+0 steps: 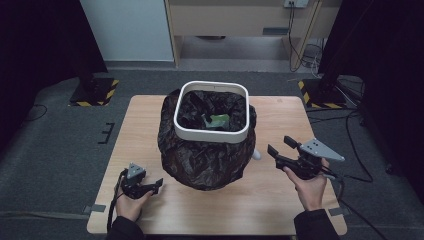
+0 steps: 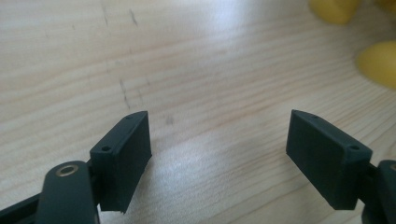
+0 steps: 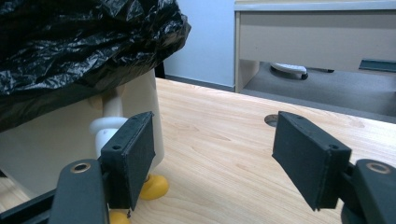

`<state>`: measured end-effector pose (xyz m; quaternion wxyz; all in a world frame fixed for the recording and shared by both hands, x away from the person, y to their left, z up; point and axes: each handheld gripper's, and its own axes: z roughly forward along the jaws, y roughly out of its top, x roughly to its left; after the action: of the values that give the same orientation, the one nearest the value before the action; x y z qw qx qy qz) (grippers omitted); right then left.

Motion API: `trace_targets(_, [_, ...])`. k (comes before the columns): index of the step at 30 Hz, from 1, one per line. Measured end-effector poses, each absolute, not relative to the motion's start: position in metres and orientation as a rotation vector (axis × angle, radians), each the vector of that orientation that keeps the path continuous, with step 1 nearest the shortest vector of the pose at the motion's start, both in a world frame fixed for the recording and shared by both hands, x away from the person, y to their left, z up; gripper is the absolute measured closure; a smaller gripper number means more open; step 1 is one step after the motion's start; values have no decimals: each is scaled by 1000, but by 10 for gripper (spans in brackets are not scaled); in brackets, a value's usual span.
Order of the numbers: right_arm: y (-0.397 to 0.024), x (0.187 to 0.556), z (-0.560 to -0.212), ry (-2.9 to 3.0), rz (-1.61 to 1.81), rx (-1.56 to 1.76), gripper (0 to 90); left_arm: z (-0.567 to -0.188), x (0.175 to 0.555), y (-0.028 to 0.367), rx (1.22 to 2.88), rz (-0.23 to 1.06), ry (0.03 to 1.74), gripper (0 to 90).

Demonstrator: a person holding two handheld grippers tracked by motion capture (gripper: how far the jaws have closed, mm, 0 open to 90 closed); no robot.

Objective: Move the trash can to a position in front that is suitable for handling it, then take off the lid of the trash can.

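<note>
Black-jawed left gripper [image 1: 159, 186] low over the bench [image 1: 280, 200] near its front left corner, held in the left hand [image 1: 131, 204]; jaws spread wide, nothing between the pads. Bare pale wood grain between the jaws in the left gripper view, with yellow rounded shapes [image 2: 380, 63] at the top right edge; what they are, cannot tell.

Centre of the bench, toward the far edge: white bin [image 1: 211, 112] with a rounded-square rim, lined with a black plastic bag [image 1: 202, 160]. Bag pulled over and draped down the outside on all visible sides, crumpled, bulging toward the front edge. Something green [image 1: 218, 120] lying inside the bin. Small white part [image 1: 256, 154] showing at the bin's right foot; yellow feet [image 3: 154, 186] under the bin in the right gripper view.

Right gripper [image 1: 282, 145] raised above the bench near its right edge, held in the right hand [image 1: 309, 187], grey three-cornered plate on top, jaws pointing toward the bin. Jaws apart, empty; close beside the bag's right flank, not touching it.
</note>
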<state>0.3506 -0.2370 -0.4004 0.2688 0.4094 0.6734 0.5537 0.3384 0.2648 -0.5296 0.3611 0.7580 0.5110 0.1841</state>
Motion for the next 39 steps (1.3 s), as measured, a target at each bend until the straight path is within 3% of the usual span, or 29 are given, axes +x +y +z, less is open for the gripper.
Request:
trace_targets(13, [-251,351,-390,1774,1519,1124,265,-535,340,250,2069,524,1240,68])
trace_targets(39, [-249,358,-379,1766,1519,1107,250,-536,342,247,2092,512,1230,11])
